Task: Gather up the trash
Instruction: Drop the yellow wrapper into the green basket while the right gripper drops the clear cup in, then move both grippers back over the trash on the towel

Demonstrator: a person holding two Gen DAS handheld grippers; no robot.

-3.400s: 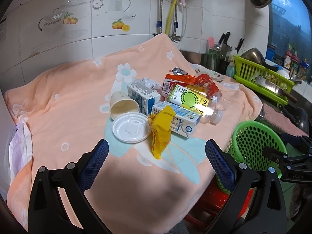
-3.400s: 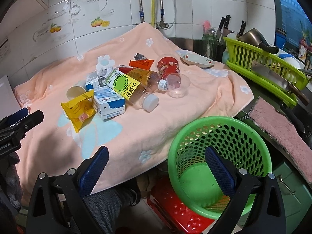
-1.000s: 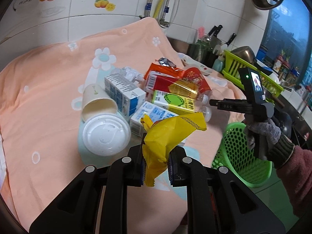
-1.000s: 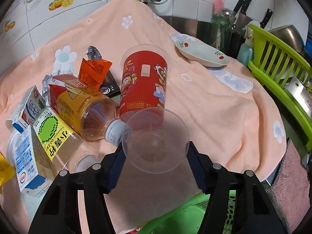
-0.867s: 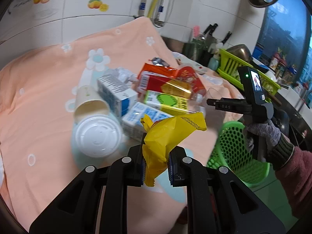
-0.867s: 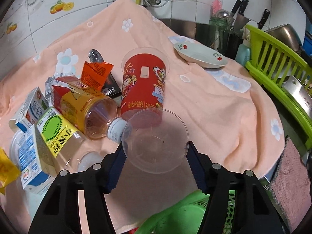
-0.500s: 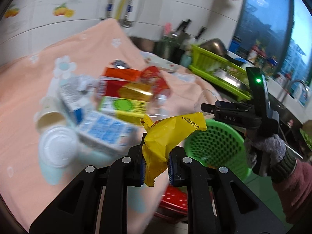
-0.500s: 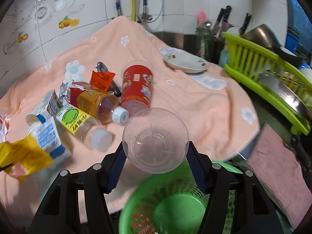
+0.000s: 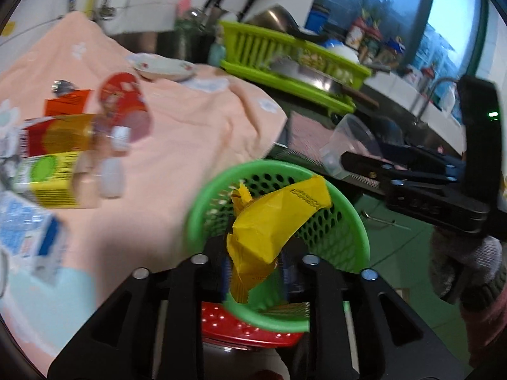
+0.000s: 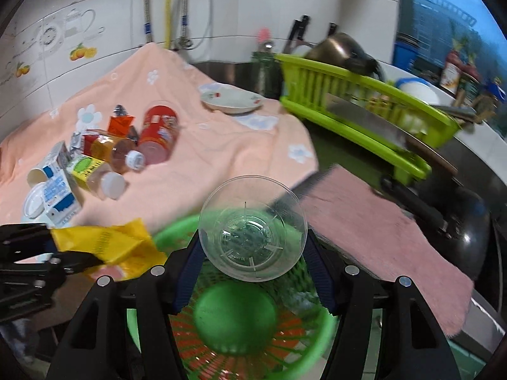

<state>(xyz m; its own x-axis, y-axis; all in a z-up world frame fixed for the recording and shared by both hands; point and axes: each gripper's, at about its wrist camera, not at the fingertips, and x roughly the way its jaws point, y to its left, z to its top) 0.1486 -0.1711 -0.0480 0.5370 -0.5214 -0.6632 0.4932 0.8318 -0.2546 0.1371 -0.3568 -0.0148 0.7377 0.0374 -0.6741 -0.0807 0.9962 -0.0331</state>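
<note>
Two pieces of trash are hanging over the green basket (image 9: 355, 221) at this moment, and neither is lying in it yet. The left claw (image 9: 256, 272) is pinching a crumpled yellow wrapper (image 9: 275, 218) between its narrowed fingers, with the wrapper sitting directly above the basket's open mouth. The right claw (image 10: 253, 253) is clamping a clear plastic cup (image 10: 253, 228) from both sides, mouth facing the camera, just above the basket's near rim. The basket itself is standing on something red below the edge of the counter (image 10: 221, 164), which is draped in a peach cloth. In the right wrist view the basket's floor is showing bare green, so nothing appears to be collected in it so far, though motion blur is smearing that area.

Most of the job is looking undone. On the cloth, a red cup (image 10: 158, 133) is lying on its side, touching an amber bottle (image 10: 114, 152); just beside them are sitting a yellow-green carton (image 10: 82, 166), a blue-and-white carton (image 10: 58, 199), an orange packet (image 10: 120, 125), a white lid (image 10: 31, 205) and a paper cup (image 10: 36, 175). A plate (image 10: 233, 98) further back is probably not trash.

I am judging the first two drops to be imminent, with roughly seven items waiting.
</note>
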